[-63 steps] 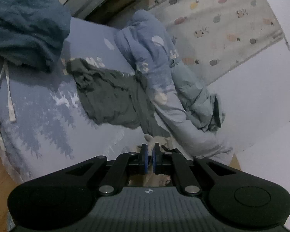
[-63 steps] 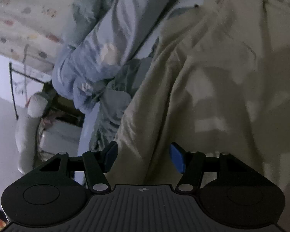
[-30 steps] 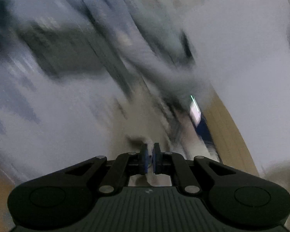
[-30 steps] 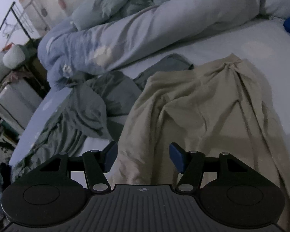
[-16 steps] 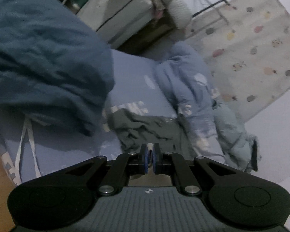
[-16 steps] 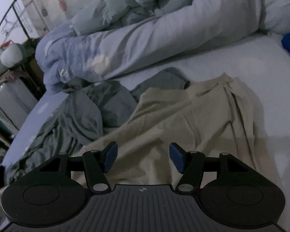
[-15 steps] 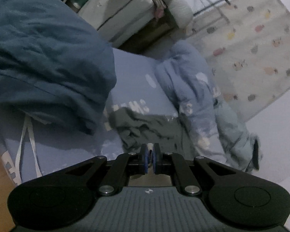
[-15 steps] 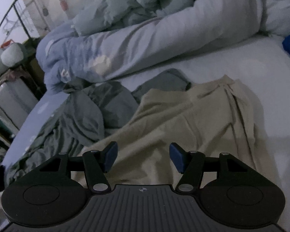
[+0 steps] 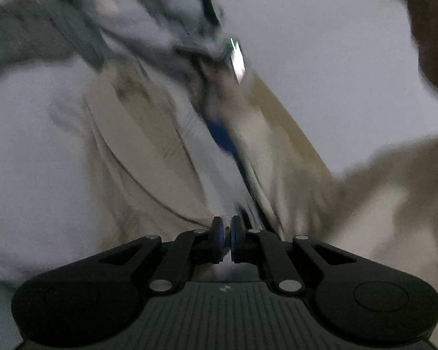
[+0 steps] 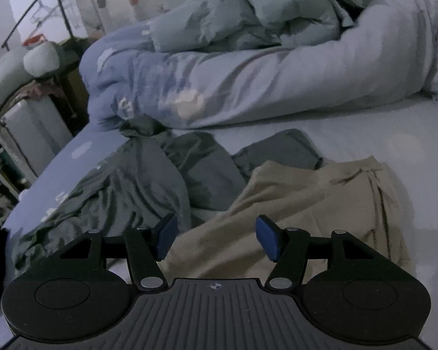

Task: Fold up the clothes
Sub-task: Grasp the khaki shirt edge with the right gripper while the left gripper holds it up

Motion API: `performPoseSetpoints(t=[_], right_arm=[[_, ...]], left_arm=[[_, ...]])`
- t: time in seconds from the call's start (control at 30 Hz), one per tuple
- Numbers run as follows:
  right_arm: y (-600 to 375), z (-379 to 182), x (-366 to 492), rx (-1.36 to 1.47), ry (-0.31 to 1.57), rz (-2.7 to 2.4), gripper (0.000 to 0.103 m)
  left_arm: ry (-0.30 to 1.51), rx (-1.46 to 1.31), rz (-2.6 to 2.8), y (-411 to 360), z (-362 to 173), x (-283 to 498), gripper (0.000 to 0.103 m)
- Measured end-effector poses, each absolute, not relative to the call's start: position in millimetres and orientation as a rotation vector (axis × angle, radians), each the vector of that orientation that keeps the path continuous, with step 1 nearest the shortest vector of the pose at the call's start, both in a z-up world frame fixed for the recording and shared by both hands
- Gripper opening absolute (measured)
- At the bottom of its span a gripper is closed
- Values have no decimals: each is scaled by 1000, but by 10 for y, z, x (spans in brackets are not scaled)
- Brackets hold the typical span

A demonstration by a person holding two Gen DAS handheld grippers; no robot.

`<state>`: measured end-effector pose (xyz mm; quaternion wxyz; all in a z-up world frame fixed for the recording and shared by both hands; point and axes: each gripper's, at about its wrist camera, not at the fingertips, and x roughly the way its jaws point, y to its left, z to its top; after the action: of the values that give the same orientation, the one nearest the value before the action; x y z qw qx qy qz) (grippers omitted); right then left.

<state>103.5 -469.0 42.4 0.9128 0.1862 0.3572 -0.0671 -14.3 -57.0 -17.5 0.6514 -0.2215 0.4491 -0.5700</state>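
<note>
Risk: the left tongs (image 9: 225,242) are pinched nearly together, a pale sliver between the pads; whether that is cloth I cannot tell, the left view being smeared. If it is only a thin edge, it could slip free and the fold would sag.

Risk: the grey garment (image 10: 166,180) lies rumpled, touching the beige one, and could get dragged along.

Beige garment (image 10: 306,204): spread with creases on the bed (image 10: 365,128), lower centre-right of the right view, running under the right tongs (image 10: 216,240), which stand wide apart and hold nothing.

Quilt (image 10: 248,81): heaped across the top.
</note>
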Motion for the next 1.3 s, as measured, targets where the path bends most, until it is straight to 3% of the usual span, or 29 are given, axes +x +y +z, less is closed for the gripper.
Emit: performPoseSetpoints(t=[0.2, 0.47, 0.73, 0.87, 0.93, 1.0, 1.3], right_arm=[[-4520, 451, 1090, 348, 763, -114, 64], [-4118, 159, 1353, 181, 887, -81, 62], [-3587, -377, 1560, -210, 929, -87, 52], [-3495, -635, 1614, -321, 945, -131, 37], [-3553, -606, 1546, -288, 915, -141, 19], [-3611, -576, 1478, -256, 885, -150, 13], [-4338, 34, 1172, 223, 710, -107, 10]], left_arm=[[1219, -431, -1317, -894, -642, -453, 8], [1228, -435, -1276, -1000, -752, -489, 8], [1243, -457, -1250, -910, -750, -553, 8], [1250, -466, -1238, -905, -748, -565, 8], [1246, -471, -1231, -883, -727, -547, 8], [1240, -477, -1220, -849, -697, -523, 8], [1189, -521, -1078, -477, -535, -313, 8]])
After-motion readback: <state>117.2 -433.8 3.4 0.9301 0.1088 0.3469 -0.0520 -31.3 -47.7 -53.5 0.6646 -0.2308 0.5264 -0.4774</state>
